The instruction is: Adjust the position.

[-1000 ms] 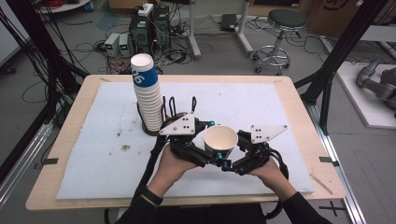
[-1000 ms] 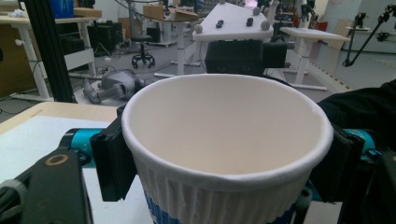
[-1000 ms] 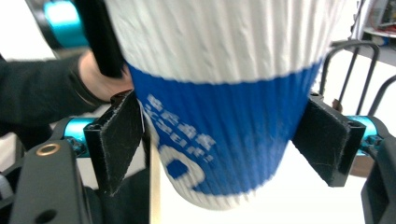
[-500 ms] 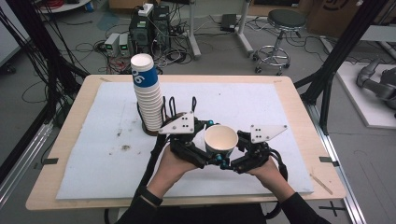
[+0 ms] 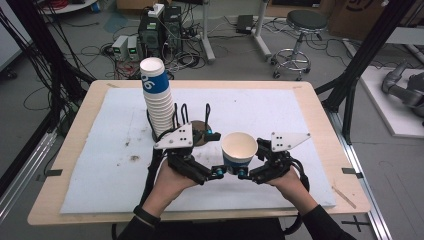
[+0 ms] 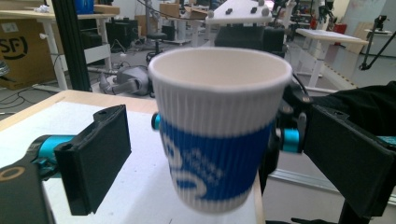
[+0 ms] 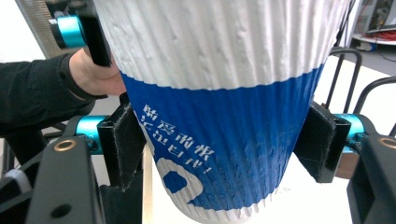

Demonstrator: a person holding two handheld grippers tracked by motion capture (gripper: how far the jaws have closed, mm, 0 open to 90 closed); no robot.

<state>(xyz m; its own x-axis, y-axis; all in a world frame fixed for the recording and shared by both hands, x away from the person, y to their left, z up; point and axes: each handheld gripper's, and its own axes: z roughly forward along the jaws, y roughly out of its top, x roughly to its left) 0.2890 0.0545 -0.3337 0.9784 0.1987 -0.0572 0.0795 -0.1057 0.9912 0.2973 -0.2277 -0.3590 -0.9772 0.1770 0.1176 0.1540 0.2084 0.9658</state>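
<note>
The paper cup [image 5: 239,150] stands upright above the near middle of the table [image 5: 300,95], clamped in the right gripper [image 5: 243,173]. The left gripper [image 5: 218,172], just left of it, has been opening, its pads clear of the cup.

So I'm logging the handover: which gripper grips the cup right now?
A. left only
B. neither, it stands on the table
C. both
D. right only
D: in the right gripper view the right gripper has both pads pressed on the cup, while the left gripper stands open with gaps beside the cup; its jaws have just been opening.
</note>
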